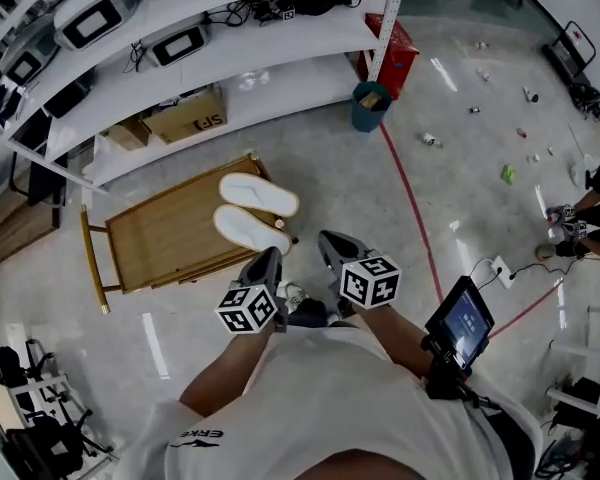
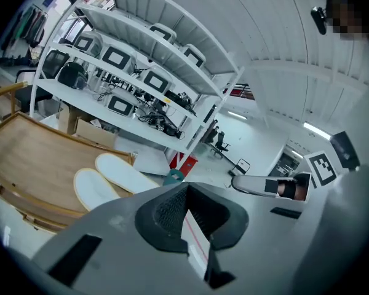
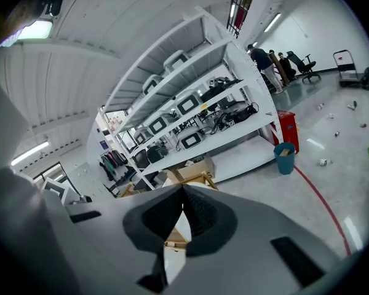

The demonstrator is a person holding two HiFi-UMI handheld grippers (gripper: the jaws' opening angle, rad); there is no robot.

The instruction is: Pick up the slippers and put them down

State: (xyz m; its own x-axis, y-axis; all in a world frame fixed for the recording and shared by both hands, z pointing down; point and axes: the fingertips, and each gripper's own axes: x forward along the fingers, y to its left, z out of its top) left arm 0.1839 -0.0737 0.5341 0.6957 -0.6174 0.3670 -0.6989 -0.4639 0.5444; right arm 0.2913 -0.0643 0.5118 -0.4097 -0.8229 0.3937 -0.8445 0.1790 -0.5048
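Note:
Two white slippers lie side by side on a low wooden table (image 1: 160, 243): the far slipper (image 1: 258, 194) and the near slipper (image 1: 250, 229), close to the table's right edge. They also show in the left gripper view as the far slipper (image 2: 126, 173) and the near slipper (image 2: 92, 188). My left gripper (image 1: 270, 261) is shut and empty, just short of the near slipper. My right gripper (image 1: 330, 244) is shut and empty too, to the right of the slippers over the floor. In their own views the left gripper (image 2: 186, 189) and right gripper (image 3: 182, 192) have jaws pressed together.
White shelving (image 1: 230, 43) with devices and cardboard boxes (image 1: 185, 118) stands behind the table. A teal bin (image 1: 370, 106) and a red cabinet (image 1: 398, 56) sit at the right. A red floor line (image 1: 410, 203), small litter, a mounted screen (image 1: 460, 323) and a seated person (image 1: 590, 213) lie to the right.

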